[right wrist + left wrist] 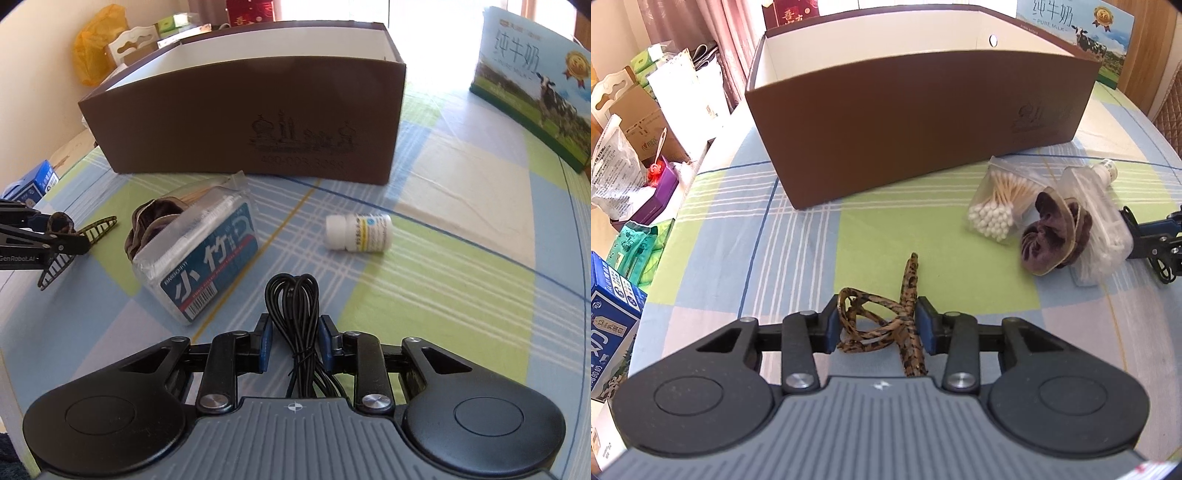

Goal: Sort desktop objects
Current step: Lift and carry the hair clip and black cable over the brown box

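My left gripper [879, 325] is shut on a leopard-print hair claw clip [908, 295] that lies low over the checked tablecloth. In the right wrist view the same clip [94, 227] sticks out beside the left gripper's black fingers [55, 242]. My right gripper [295, 339] is shut on a coiled black cable [293, 295], its blue pads pressing both sides of the bundle. An open brown box [916, 110] [240, 122] stands beyond both grippers.
A bag of cotton swabs [997, 206], a purple scrunchie [1049, 236] and a clear plastic box with a blue label [207, 258] lie between the grippers. A white pill bottle [358, 232] lies on its side. A milk carton [535, 92] stands far right. Clutter crowds the left table edge [635, 166].
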Tool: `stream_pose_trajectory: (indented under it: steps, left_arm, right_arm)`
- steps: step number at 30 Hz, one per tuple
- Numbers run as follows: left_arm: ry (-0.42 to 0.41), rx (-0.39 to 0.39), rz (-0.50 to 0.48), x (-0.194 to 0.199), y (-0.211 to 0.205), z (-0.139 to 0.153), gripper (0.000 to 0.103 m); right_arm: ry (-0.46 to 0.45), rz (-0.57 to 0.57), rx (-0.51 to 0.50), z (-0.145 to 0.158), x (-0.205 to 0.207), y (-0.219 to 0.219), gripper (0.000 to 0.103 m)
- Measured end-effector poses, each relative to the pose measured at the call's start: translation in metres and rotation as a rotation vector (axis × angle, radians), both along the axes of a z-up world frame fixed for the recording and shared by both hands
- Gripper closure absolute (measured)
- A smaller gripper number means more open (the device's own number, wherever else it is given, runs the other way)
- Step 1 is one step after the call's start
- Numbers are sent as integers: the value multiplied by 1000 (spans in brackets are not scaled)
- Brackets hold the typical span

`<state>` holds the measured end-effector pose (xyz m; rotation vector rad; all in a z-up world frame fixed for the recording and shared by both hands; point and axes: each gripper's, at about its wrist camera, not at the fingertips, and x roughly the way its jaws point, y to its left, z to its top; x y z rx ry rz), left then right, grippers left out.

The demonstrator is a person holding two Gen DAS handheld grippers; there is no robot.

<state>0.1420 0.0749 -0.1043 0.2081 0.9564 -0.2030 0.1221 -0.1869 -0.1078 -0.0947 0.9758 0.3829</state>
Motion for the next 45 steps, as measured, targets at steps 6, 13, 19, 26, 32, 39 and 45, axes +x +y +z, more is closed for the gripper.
stream_pose_trajectory:
  steps: [6,13,19,26,32,39,45]
  left_arm:
    - [4,17,4,-2,-1,2,70]
    - [7,10,27,-8,3,-1,69]
    - [14,20,7,-12,1,0,69]
    - [-5,-7,-3,-16,0,13,70]
    - [-29,-15,-3,-15,-3,26,70]
    - [-73,-31,-23,-15,-9,44,70]
    - [-106,-49,-33,-11,-11,57,70]
  right_arm:
    - [-2,-15,12,5,-2,-4,80]
    - [-3,-19,15,7,-3,-5,80]
    - [-5,-14,19,8,-4,-5,80]
    - [-22,-22,30,15,-3,-6,80]
    - [-26,-29,33,17,-2,-8,80]
    - [-40,-37,68,29,-1,-11,80]
    - [-77,-36,104,46,2,-11,81]
